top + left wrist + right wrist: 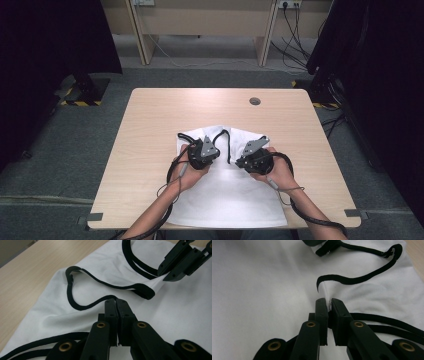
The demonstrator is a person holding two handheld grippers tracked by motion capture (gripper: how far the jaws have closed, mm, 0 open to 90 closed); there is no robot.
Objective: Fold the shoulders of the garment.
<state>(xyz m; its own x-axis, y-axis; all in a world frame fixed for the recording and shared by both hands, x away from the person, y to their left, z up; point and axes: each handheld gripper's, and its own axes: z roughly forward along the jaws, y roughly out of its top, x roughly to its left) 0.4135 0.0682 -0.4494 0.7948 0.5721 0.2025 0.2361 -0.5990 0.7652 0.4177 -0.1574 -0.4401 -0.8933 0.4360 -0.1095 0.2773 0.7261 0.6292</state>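
Both tongs are clamped on the white garment (227,192) that lies spread on the table (150,115). Seen from the left gripper view, the left tongs (116,300) have their jaws pressed together on the black trim (82,307) that edges the cloth, right where that trim curves in toward the tips. Seen from the right gripper view, the right tongs (329,300) pinch a small raised fold of the white fabric, with a sliver of cloth showing between the jaws and the end of a black trim strip (352,280) just beyond the tips.

From the high view, the left tongs (212,141) and the right tongs (245,150) sit near each other over the upper part of the garment, each held in a hand (187,172), the other hand (277,172) to the right, with cables trailing back along the forearms. The garment covers the near middle of the table and reaches its front edge; its black-trimmed straps lie at the far end, close to the tongs. A round grommet hole (255,101) sits in the tabletop farther back, well apart from the cloth.
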